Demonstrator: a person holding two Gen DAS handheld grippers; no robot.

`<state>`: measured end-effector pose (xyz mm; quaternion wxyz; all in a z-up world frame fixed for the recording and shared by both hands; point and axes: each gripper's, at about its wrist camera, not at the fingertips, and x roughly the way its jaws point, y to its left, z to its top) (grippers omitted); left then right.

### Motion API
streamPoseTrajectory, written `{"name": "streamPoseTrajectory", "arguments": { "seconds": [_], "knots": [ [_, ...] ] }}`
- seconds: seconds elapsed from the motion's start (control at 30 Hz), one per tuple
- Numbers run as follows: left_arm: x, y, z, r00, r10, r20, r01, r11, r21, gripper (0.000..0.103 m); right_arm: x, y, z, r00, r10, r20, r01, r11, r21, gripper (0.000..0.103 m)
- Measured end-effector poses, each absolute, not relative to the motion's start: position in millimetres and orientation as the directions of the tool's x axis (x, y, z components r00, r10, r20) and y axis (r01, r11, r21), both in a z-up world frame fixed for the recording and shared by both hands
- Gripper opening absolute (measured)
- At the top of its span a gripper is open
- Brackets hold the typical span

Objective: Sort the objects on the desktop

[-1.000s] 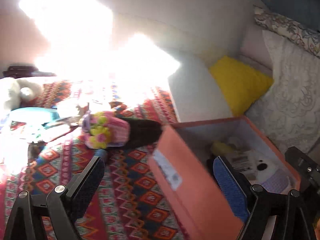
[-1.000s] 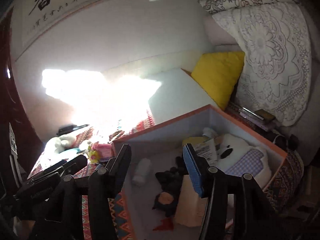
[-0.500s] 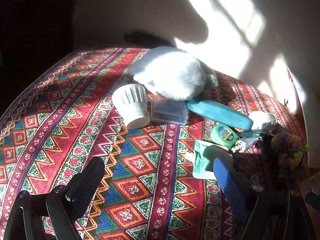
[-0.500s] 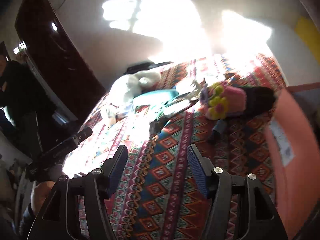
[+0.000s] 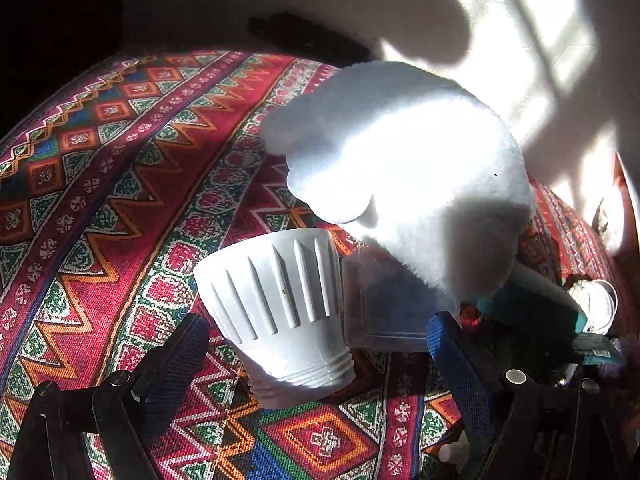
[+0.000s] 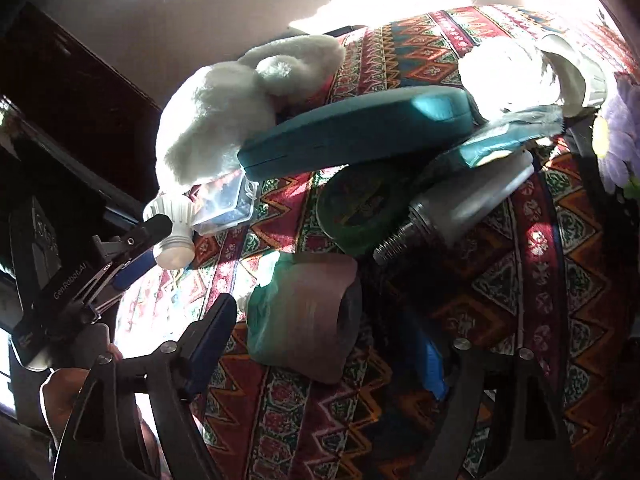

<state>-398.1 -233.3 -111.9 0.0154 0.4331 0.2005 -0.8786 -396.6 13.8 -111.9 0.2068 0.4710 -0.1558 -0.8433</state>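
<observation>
My left gripper is open, its fingers on either side of a white ribbed bulb base lying on the patterned cloth; it also shows in the right wrist view. My right gripper is open around a pink-and-green roll. A white plush toy lies just behind the bulb base, over a clear plastic box.
In the right wrist view a teal case, a green round tin, a grey threaded tool and a purple flower toy crowd the cloth. A dark cabinet stands at the left.
Both grippers swung away from the orange box to the cluttered cloth. The left closed in on the bulb base, the right on the roll.
</observation>
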Motion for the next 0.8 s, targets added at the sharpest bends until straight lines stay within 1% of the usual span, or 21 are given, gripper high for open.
{"name": "streamPoseTrajectory", "arguments": {
  "seconds": [0.07, 0.1, 0.13, 0.17, 0.2, 0.23, 0.27, 0.3, 0.33, 0.37, 0.4, 0.47, 0.6, 0.7, 0.8],
  "knots": [
    [-399.5, -229.6, -117.3, -0.640, 0.139, -0.756, 0.183, -0.928, -0.325, 0.092, -409.3, -1.4, -121.1, -0.475, -0.474, -0.742, 0.218, -0.880, 0.423, 0.100],
    [-397.8, -228.9, -115.7, -0.647, 0.138, -0.750, 0.175, -0.931, -0.322, 0.086, -405.9, -8.3, -120.3, -0.480, -0.458, -0.748, 0.250, -0.889, 0.383, 0.090],
    [-395.0, -229.8, -111.6, -0.650, 0.140, -0.747, 0.171, -0.931, -0.323, 0.079, -402.6, -15.1, -119.4, -0.487, -0.442, -0.754, 0.282, -0.896, 0.343, 0.076],
    [-392.1, -230.6, -107.6, -0.652, 0.143, -0.745, 0.167, -0.931, -0.324, 0.056, -399.2, -22.0, -118.6, -0.493, -0.425, -0.759, 0.313, -0.901, 0.301, 0.074],
    [-389.3, -231.5, -103.5, -0.654, 0.145, -0.742, 0.163, -0.931, -0.326, 0.057, -395.9, -28.8, -117.8, -0.501, -0.409, -0.763, 0.343, -0.903, 0.259, 0.054],
    [-386.4, -232.3, -99.5, -0.656, 0.147, -0.740, 0.160, -0.932, -0.327, 0.057, -393.0, -32.9, -115.6, -0.507, -0.401, -0.763, 0.365, -0.902, 0.232, 0.048],
    [-383.6, -233.2, -95.4, -0.658, 0.149, -0.738, 0.156, -0.932, -0.328, 0.057, -391.5, -28.1, -109.3, -0.510, -0.423, -0.749, 0.362, -0.896, 0.259, 0.038],
    [-379.1, -233.2, -90.5, -0.661, 0.148, -0.736, 0.153, -0.933, -0.325, 0.057, -390.1, -23.2, -102.9, -0.513, -0.444, -0.735, 0.358, -0.889, 0.286, 0.031],
    [-372.9, -232.5, -84.7, -0.663, 0.143, -0.735, 0.151, -0.936, -0.319, 0.057, -387.5, -19.1, -95.8, -0.520, -0.457, -0.722, 0.357, -0.884, 0.303, 0.029],
    [-366.8, -231.7, -78.9, -0.665, 0.139, -0.734, 0.149, -0.938, -0.313, 0.057, -380.8, -17.6, -86.4, -0.540, -0.446, -0.714, 0.359, -0.889, 0.284, 0.024],
    [-358.0, -231.7, -71.9, -0.668, 0.139, -0.731, 0.146, -0.938, -0.313, 0.057, -373.4, -15.7, -76.6, -0.558, -0.435, -0.706, 0.363, -0.894, 0.264, 0.021],
    [-336.5, -231.7, -56.9, -0.683, 0.130, -0.719, 0.143, -0.941, -0.306, 0.057, -351.9, -7.4, -60.5, -0.574, -0.430, -0.697, 0.372, -0.895, 0.247, 0.019],
    [-280.9, -227.2, -36.7, -0.709, 0.145, -0.690, 0.128, -0.936, -0.328, 0.057, -306.9, 11.6, -36.1, -0.586, -0.441, -0.680, 0.382, -0.890, 0.248, 0.017],
    [-239.1, -213.0, -26.1, -0.725, 0.162, -0.670, 0.103, -0.936, -0.338, 0.057, -273.0, 25.8, -17.9, -0.595, -0.448, -0.667, 0.389, -0.887, 0.249, 0.017],
    [-202.1, -193.6, -9.4, -0.753, 0.185, -0.632, 0.062, -0.936, -0.347, 0.057, -239.1, 40.5, 0.8, -0.605, -0.457, -0.652, 0.396, -0.883, 0.252, 0.017]
  ]
}}
